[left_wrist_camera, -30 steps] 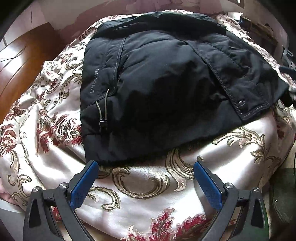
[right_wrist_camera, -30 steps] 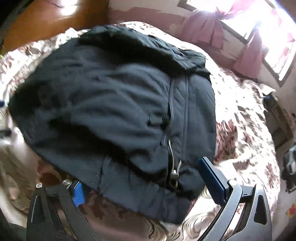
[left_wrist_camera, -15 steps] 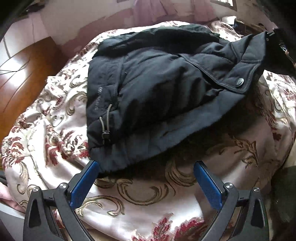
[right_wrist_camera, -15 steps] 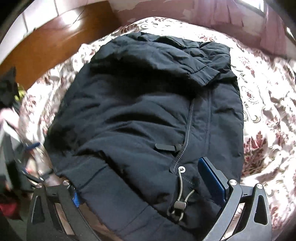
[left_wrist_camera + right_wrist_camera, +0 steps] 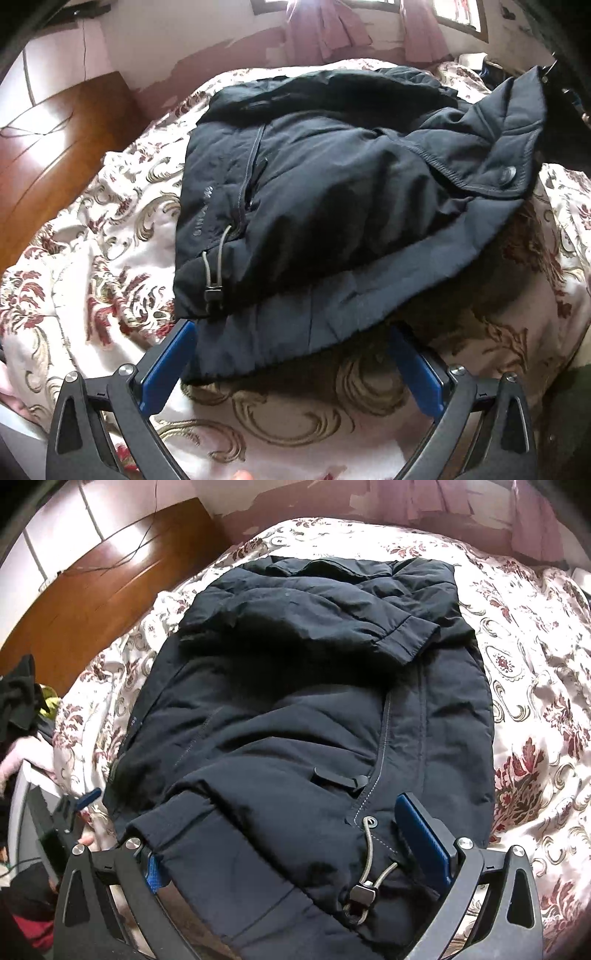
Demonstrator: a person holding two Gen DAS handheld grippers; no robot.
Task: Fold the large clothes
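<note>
Now that the hem corner of the black jacket (image 5: pixel 332 206) has risen off the bedspread (image 5: pixel 110 295) at the right side of the left wrist view, where a second ago it lay flat, you have the bottom fold under way. The jacket lies across the middle of the floral bedspread, sleeves already folded in, and its near hem now reaches in between the fingers of your left gripper (image 5: pixel 291 365), which a second ago stood clear of it.

Your left gripper is low and level at the hem's left corner, jaws spread wide around the cloth and gripping nothing yet. Your right gripper (image 5: pixel 299 853) is raised at the opposite corner, beside the drawcord toggle (image 5: pixel 362 890); hem fabric fills the space between its fingers and drapes over them. The jaws look wide apart, so whether they truly pinch the cloth cannot be told.

By this reading, closing the left jaws comes next.
</note>
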